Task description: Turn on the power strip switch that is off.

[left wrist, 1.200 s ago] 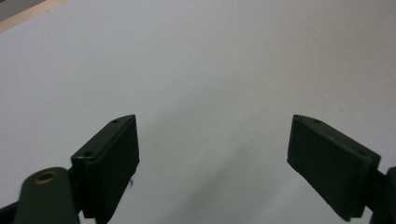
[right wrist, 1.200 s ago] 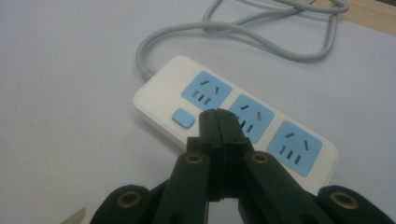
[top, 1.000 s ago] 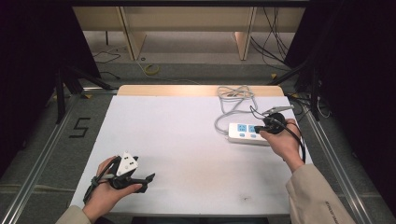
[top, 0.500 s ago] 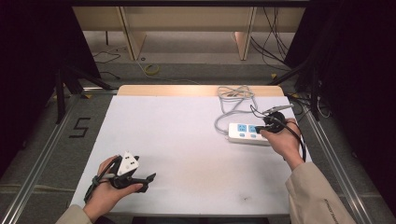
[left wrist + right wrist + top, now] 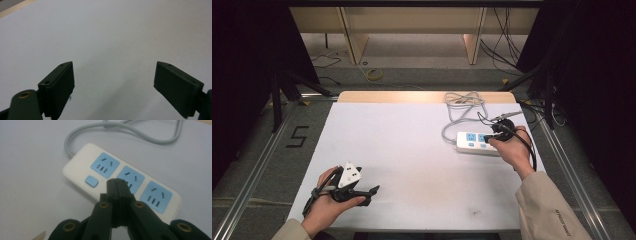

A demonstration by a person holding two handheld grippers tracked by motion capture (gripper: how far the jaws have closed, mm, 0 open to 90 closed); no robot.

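The white counter (image 5: pixel 412 150) carries little: a white power strip (image 5: pixel 477 143) lies near its right edge, well apart from the left hand, and the strip's grey cord (image 5: pixel 459 107) runs off its near-left end and loops toward the far edge of the counter. In the right gripper view the strip shows three blue socket panels and a small blue switch (image 5: pixel 91 181) beside the socket at the cord end. The right gripper (image 5: pixel 119 185) has its jaws pressed flat together with nothing between them, and their joined tip hangs over the middle socket (image 5: pixel 130 179), close above it or touching it; which of the two the pictures do not settle. Against the high view of a second ago, nothing has visibly shifted: the right hand (image 5: pixel 510 150) sits over the strip's right half as it did, and the strip and cord lie where they lay. That stillness suggests the person is lining up the closed tip rather than travelling, probably to press on the strip, perhaps its switch, which lies a little to one side of the tip. The left gripper (image 5: pixel 362 192) rests low at the near-left of the counter, jaws spread wide with only bare surface between them, and seems to have no part in the work for now.
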